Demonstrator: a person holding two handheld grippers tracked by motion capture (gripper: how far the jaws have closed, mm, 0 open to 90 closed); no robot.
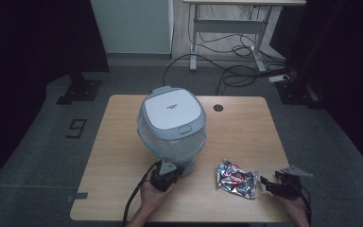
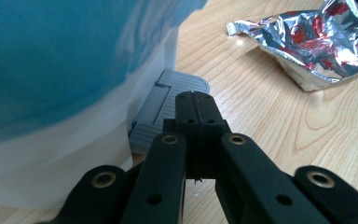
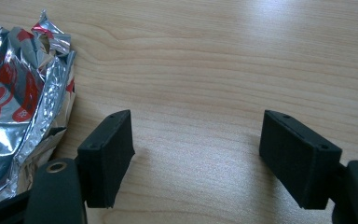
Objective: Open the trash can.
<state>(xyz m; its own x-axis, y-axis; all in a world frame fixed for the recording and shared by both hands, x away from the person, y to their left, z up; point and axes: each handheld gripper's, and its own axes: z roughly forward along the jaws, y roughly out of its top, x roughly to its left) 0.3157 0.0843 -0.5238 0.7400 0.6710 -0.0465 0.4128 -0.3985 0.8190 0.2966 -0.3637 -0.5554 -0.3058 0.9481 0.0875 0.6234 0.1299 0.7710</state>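
High view: bin beside foil wrapper.

Overhead camera faces forward; both tongs cameras closely share the foil bag.

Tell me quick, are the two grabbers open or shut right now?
Left gripper: shut, holding nothing, over the bin's grey pedal.
Right gripper: open, empty, beside the foil wrapper.
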